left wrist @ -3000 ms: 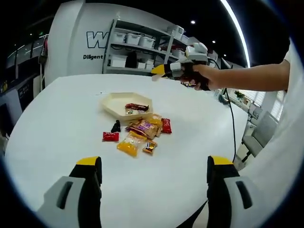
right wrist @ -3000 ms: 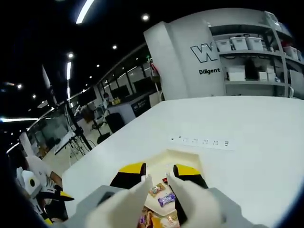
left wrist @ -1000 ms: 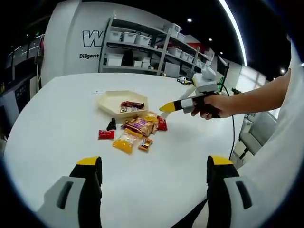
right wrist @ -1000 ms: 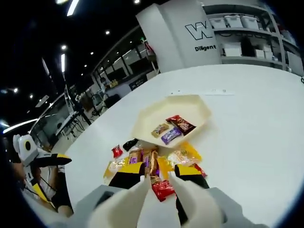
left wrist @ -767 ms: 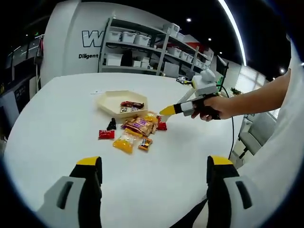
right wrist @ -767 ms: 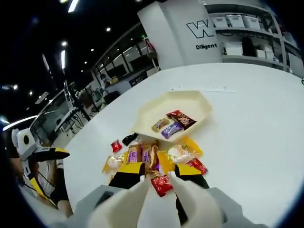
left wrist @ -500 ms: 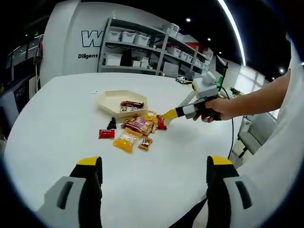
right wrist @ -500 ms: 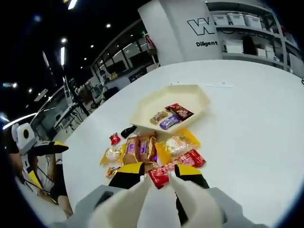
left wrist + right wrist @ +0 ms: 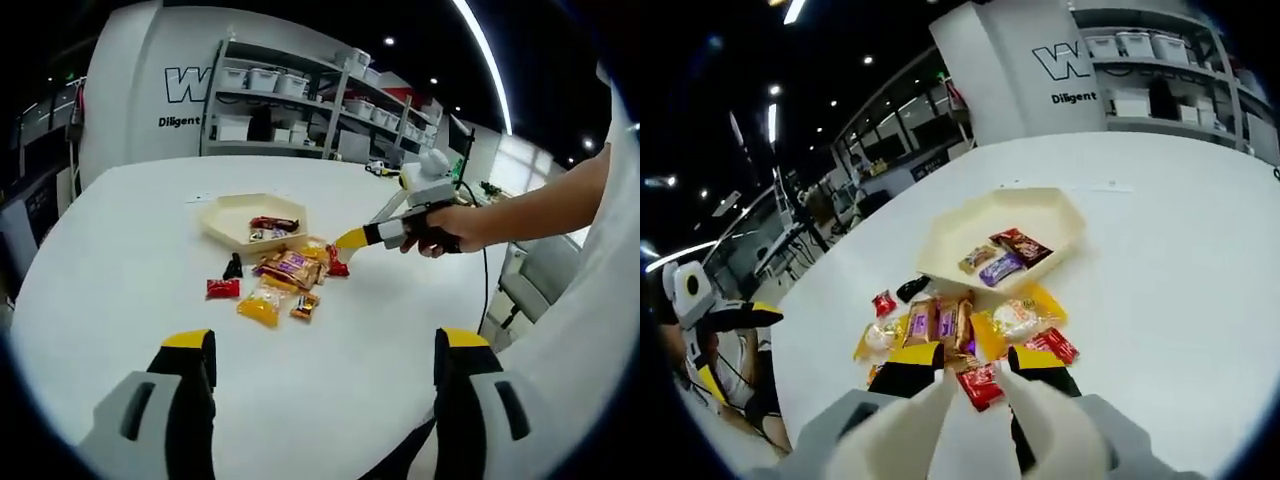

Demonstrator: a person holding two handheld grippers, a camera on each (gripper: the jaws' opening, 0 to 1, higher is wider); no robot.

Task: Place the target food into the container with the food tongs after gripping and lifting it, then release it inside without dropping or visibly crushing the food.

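Beside tray | tongs pinch red packet (left gripper wide) | table roomy

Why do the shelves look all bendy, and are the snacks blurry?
In the left gripper view, the round lens curves the shelves near the edge, and the snacks look small but sharp. In the right gripper view, the tray is clear, while the white tongs close to the lens look soft. Ceiling lights glare as bright streaks.
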